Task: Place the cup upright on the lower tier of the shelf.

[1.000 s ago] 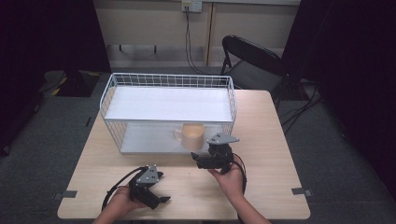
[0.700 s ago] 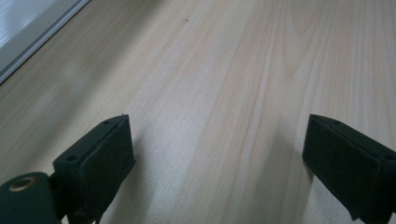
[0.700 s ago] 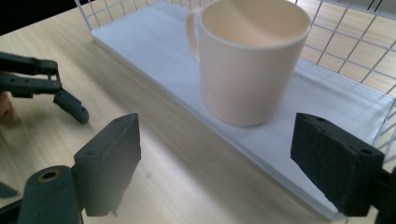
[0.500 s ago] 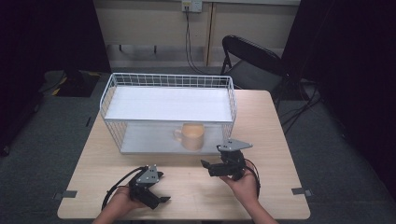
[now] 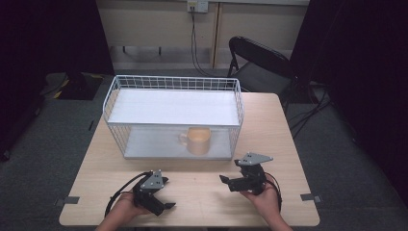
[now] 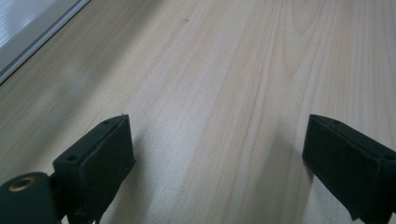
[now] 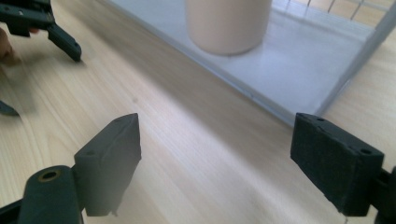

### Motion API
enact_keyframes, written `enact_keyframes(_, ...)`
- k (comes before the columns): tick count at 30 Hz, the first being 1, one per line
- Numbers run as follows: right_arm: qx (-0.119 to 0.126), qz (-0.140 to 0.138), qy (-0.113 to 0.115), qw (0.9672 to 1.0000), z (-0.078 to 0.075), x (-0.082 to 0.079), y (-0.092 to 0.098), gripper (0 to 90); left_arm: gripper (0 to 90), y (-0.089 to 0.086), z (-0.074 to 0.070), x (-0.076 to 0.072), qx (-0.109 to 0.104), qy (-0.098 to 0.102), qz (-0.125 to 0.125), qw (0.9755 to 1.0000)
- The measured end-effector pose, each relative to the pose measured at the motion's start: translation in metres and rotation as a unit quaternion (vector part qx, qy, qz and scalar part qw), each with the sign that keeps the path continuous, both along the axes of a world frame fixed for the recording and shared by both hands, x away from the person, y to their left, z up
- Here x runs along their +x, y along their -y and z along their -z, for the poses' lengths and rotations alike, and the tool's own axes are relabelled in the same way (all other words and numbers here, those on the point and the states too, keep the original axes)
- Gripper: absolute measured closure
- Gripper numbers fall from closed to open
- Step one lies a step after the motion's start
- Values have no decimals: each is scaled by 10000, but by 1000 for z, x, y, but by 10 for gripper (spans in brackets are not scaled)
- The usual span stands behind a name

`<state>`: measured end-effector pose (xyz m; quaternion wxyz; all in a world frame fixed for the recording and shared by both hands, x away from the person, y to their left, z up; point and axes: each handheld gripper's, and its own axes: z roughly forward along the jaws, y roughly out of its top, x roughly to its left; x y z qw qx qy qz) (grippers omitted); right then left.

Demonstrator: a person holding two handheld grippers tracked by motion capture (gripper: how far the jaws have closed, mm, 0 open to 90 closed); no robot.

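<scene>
The pale wooden bench (image 5: 284,130) carries a white wire rack (image 5: 173,84) with two levels, set toward its far side and left of centre. The upper shelf (image 5: 173,107) of the rack is a plain white sheet; the lower shelf (image 5: 149,144) sits just above the bench top. On that lower shelf, toward its right end and near the front edge, stands a tan mug (image 5: 198,140), upright, with its handle turned to the left in the high view. In the right gripper view the mug (image 7: 228,23) rises beyond the shelf's front lip, well apart from the jaws. In front of the rack, near the bench's near edge, the right hand-held gripper (image 5: 226,182) rests in the person's right hand, pointing left, its jaws spread wide with nothing between them but bare wood (image 7: 215,158). The left hand-held gripper (image 5: 166,206) lies low over the bench at the near left, also wide open and empty, with only wood grain between its pads (image 6: 215,154).
</scene>
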<state>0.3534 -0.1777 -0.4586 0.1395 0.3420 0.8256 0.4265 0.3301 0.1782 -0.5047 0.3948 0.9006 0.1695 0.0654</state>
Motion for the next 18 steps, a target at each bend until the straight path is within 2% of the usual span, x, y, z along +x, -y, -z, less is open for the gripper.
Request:
enact_keyframes(11, -55, 105, -195, 9997, 18, -6, 26, 158, 83, 0, 0, 0, -8, -3, -1, 10000)
enact_keyframes(18, -125, 160, -190, 9996, 25, -8, 38, 158, 83, 0, 0, 0, -7, -3, -2, 10000)
